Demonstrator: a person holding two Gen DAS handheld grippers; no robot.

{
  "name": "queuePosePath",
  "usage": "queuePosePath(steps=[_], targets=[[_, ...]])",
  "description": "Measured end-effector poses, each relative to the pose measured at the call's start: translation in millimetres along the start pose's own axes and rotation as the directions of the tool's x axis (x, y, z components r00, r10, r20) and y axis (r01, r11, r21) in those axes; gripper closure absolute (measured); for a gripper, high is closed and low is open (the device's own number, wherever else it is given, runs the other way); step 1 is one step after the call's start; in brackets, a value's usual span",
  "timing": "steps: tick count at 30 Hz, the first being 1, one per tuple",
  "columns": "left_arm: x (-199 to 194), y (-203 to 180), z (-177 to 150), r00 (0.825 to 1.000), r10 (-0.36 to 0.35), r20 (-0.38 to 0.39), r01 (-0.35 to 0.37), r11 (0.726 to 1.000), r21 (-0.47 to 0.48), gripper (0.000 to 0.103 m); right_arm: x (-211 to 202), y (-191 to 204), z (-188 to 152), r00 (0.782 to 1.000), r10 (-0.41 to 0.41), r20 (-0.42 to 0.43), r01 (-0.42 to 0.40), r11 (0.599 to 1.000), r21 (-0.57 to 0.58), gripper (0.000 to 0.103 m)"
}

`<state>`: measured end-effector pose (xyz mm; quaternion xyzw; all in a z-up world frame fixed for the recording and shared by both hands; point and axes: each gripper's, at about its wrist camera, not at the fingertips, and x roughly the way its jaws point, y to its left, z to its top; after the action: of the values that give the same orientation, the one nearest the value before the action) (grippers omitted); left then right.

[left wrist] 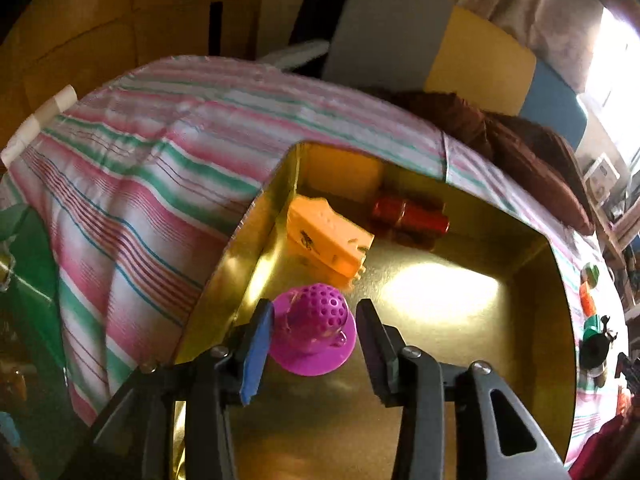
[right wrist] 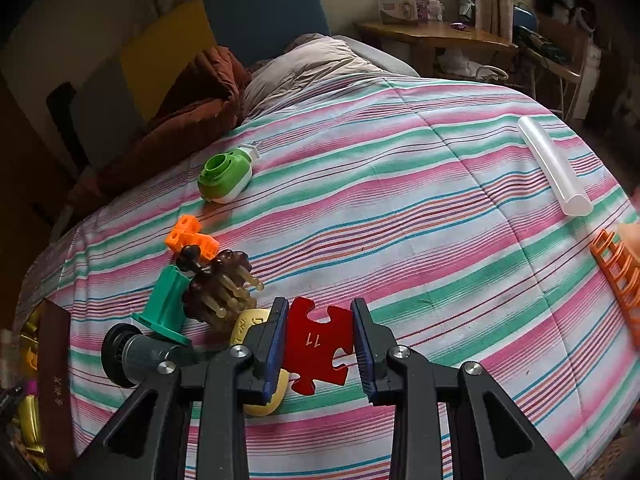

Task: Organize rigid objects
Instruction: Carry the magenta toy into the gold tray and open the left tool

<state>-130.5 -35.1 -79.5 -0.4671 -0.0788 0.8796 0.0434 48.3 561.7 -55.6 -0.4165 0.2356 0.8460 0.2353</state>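
In the left wrist view, the left gripper [left wrist: 314,344] stands with its jaws apart over the gold box [left wrist: 560,280], with the purple cup toy [left wrist: 314,330] between them in the lower middle of the frame; whether the left pad touches its rim I cannot tell. The toy looks like light, hard plastic, best taken across its dome rather than its thin flat brim. Further up lie an orange block [left wrist: 328,236] with a small dark mark I cannot read, and a red cylinder [left wrist: 410,216]. In the right wrist view, the right gripper [right wrist: 320,344] straddles a red puzzle piece [right wrist: 318,344] on the striped bedspread [right wrist: 400,200]; its jaws look open, close beside the edges. The piece reads "11"; thin, stiff and light, it suits an edge pinch.
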Motion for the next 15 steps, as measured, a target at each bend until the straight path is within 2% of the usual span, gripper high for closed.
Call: queuePosePath(steps=[3, 7, 13, 15], targets=[[-12.9, -3.3, -5.6, 0.998, 0.013, 0.060, -0.013, 1.000, 0.015, 0.060, -0.4, -0.2, -0.2, 1.000, 0.001, 0.004, -0.001, 1.000, 0.002, 0.071], [-27.0, -15.5, -20.1, 0.995, -0.018, 0.103, 0.013, 0.999, 0.050, 0.060, -4.7, -0.3, 0.3, 1.000, 0.014, 0.026, -0.014, 1.000, 0.009, 0.071], [-32.1, -37.6, -34.3, 0.991, -0.079, 0.104, 0.067, 0.991, 0.117, 0.060, -11.1, 2.7, -0.1, 0.998, 0.036, 0.053, -0.037, 0.999, 0.006, 0.071], [-33.7, -43.5, -39.9, 0.990, -0.101, 0.096, 0.088, 0.988, 0.127, 0.060, -18.1, 10.4, -0.8, 0.996, 0.038, 0.084, -0.035, 0.999, -0.036, 0.071]])
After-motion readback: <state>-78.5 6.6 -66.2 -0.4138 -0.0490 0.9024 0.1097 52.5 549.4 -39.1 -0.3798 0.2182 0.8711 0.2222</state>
